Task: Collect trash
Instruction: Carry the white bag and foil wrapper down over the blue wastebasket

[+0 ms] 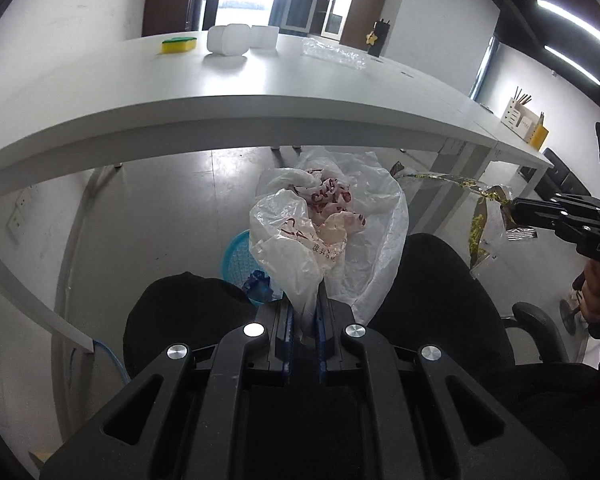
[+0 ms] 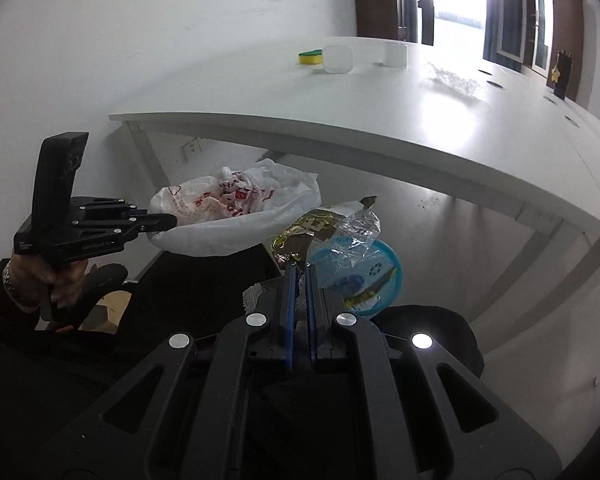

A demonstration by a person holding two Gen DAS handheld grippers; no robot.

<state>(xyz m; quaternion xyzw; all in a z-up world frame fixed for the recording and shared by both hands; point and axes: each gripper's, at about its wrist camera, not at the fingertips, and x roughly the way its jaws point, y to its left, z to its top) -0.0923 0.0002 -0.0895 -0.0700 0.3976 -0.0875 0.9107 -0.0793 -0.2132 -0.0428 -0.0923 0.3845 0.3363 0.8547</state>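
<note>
The left gripper (image 1: 304, 312) is clamped on a white plastic bag (image 1: 300, 232) with red print, while the right gripper (image 2: 300, 276) pinches a clear and gold snack wrapper (image 2: 320, 228). Both hang above a blue waste basket (image 2: 364, 276) holding trash, below the white desk's (image 2: 380, 120) near edge. Farther off, crumpled clear plastic (image 2: 454, 78), a yellow-green sponge (image 2: 310, 57) and two white containers (image 1: 227, 40) sit near the desk's far edge.

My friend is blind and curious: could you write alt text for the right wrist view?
The right tongs are shut on a crinkled clear-and-gold wrapper above a blue waste basket on the floor. To the left, the left tongs hold a white plastic bag; behind stands a white table.
</note>
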